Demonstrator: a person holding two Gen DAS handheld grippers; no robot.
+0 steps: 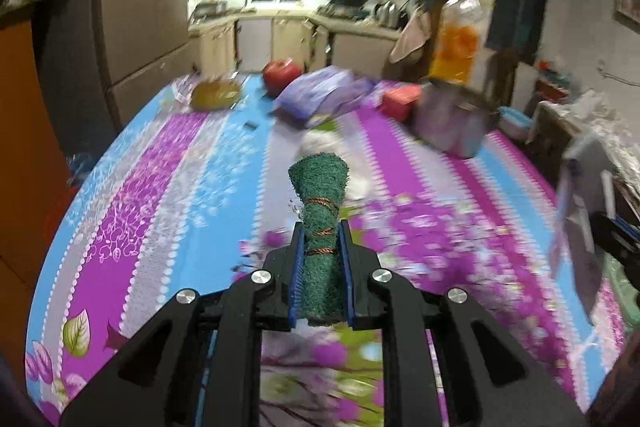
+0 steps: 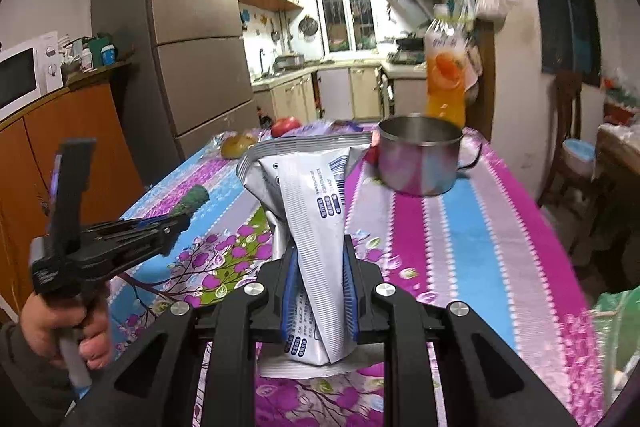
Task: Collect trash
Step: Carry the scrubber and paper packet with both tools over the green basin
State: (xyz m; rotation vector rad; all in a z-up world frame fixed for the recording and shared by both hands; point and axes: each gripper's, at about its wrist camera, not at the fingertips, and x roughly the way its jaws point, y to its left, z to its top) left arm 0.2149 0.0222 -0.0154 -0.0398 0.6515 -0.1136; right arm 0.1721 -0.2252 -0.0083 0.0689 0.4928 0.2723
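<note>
My left gripper [image 1: 321, 229] is shut on a rolled green scouring pad [image 1: 320, 187] bound with copper wire, held above the flowered tablecloth [image 1: 168, 195]. My right gripper [image 2: 320, 247] is shut on a crumpled silver and white packet [image 2: 312, 203], also lifted off the table. In the right wrist view the left gripper [image 2: 182, 221] shows at the left with the green pad [image 2: 194, 201] sticking out, held by a hand [image 2: 60, 327]. The left wrist view catches the packet [image 1: 576, 219] blurred at its right edge.
At the table's far end stand a steel mug [image 2: 420, 155], an orange drink bottle [image 2: 446, 67], a red fruit [image 1: 282, 73], a purple bag [image 1: 320, 95], a red box [image 1: 400, 99] and a yellowish item [image 1: 214, 95]. Something green [image 2: 616, 339] hangs by the right edge.
</note>
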